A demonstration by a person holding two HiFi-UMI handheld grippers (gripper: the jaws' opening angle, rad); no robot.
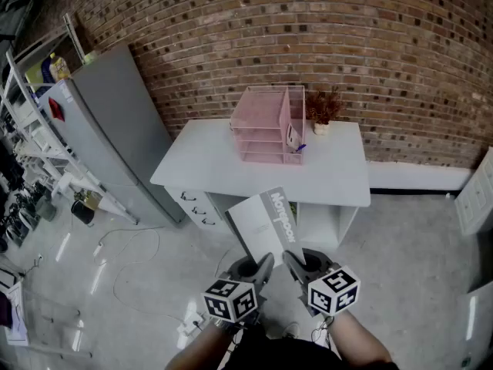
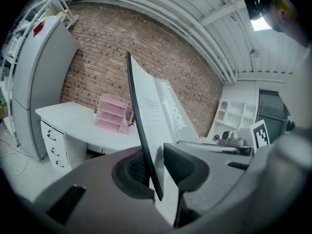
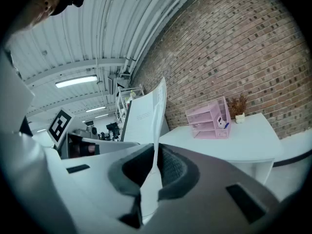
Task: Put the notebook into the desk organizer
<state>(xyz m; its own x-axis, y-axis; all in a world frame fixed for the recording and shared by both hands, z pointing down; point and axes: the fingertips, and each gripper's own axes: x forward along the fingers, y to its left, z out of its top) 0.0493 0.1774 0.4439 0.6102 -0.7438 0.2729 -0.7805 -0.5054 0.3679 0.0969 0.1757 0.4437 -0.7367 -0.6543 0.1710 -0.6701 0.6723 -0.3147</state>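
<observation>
- Together, the left gripper [image 1: 262,267] and the right gripper [image 1: 294,262] hold the notebook [image 1: 266,222] up in the air, over the floor [image 1: 416,268] in front of the white desk [image 1: 323,176].
- Seen from the head view, the notebook leans away from the person. Its grey cover faces up, and large white lettering runs along the cover.
- Each gripper grips the near bottom edge of the notebook, and the two sit just beside each other.
- In the left gripper view, the left gripper [image 2: 156,167] has its jaws partly closed on the notebook [image 2: 156,116], whose dark edge stands upright between the pads.
- In the right gripper view, the right gripper [image 3: 153,172] has its jaws nearly together. They pinch a thin white sheet of the notebook [image 3: 141,118].
- The pink desk organizer [image 1: 262,129] stands on the desk near the brick wall [image 1: 308,29]. It has stacked tray shelves and an upright slot on its right side.
- The notebook is well apart from the organizer and is not in any of its compartments.
- A small potted plant [image 1: 323,108] sits just beside the organizer, to its right and against the wall.
- Drawers [image 1: 196,206] show under the left end of the desk.
- A grey fridge [image 1: 108,122] stands to the left of the desk.
</observation>
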